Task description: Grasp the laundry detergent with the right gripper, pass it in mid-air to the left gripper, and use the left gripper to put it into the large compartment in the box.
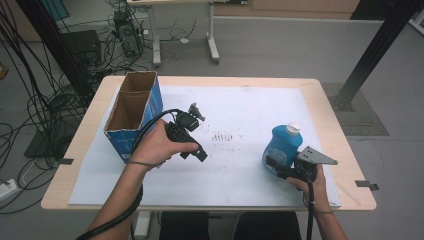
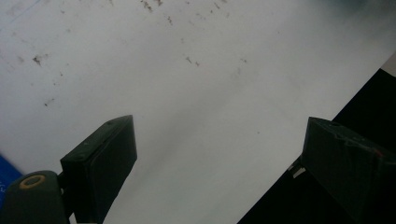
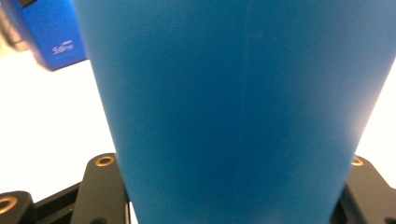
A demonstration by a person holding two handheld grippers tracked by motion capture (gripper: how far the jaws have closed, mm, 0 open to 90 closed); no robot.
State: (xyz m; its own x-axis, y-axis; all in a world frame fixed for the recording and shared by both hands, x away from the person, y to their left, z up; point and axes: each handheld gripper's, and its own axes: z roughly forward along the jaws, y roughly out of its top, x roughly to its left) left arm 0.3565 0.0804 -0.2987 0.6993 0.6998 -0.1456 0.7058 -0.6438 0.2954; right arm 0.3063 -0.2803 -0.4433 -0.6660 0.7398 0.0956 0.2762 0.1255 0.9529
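- High view: the right gripper (image 1: 274, 165) is clamped on the lower body of the blue bottle (image 1: 281, 145), which stands upright with its white cap (image 1: 293, 129) above and beyond the jaws, on the white sheet (image 1: 235, 180) covering the table (image 1: 350, 165).
- High view: the left gripper (image 1: 199, 152) is held over the sheet well to the left of the bottle, with the open-topped blue cardboard box (image 1: 134, 115) just beyond and to the left of the hand (image 1: 157, 146) that holds it.
- Left gripper view: the left gripper (image 2: 215, 158) has its two black jaws standing wide apart with nothing between them; below them lies the speckled white sheet (image 2: 196, 93), whose edge runs beside the right-hand jaw.
- Right gripper view: the blue bottle (image 3: 233, 102) sits squarely between the jaws of the right gripper (image 3: 233, 205), which press against both its sides; the blue box (image 3: 49, 35) stands farther off, up and to the left of the jaws.
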